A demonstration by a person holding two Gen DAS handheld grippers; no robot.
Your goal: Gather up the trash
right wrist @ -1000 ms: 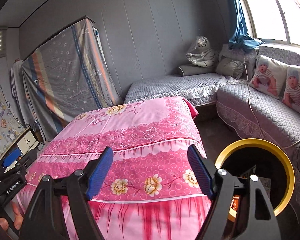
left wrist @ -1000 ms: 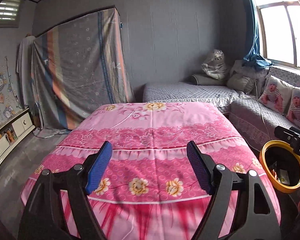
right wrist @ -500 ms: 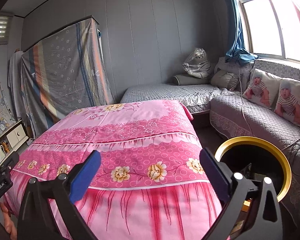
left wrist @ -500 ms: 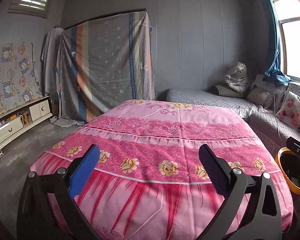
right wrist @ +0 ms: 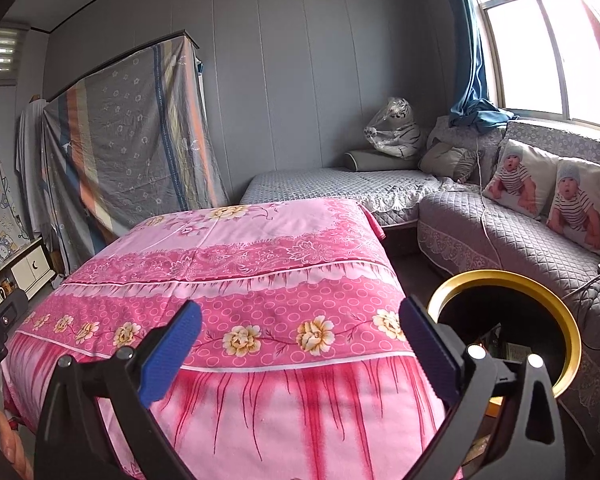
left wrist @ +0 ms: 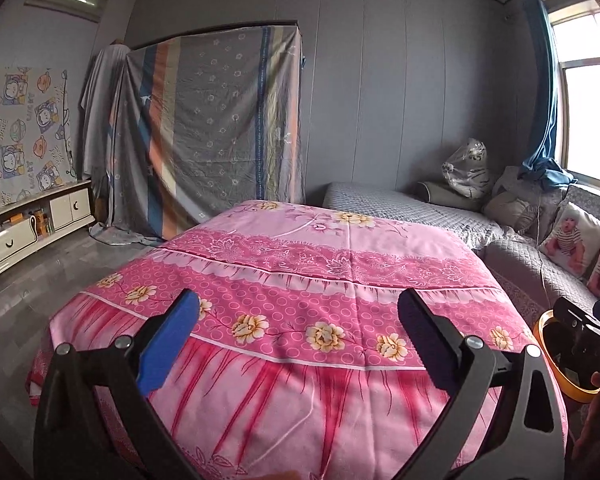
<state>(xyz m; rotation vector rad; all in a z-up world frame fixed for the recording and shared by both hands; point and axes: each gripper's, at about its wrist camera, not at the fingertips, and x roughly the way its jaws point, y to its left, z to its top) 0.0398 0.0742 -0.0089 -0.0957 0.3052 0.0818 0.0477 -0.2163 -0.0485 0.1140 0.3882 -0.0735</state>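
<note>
While both tools, left tool [left wrist: 298,338] and right tool [right wrist: 300,338], have just spread wide with nothing between their ribbed blue pads, they hang over the pink floral-clothed bench [right wrist: 260,240]; the round, gold-rimmed black trash bin [right wrist: 556,300] stands just beside its right corner.

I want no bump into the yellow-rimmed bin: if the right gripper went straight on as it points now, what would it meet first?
Probably the pink floral bedspread, not the bin, which sits off to its right. The open right gripper holds nothing. Depth is uncertain.
</note>
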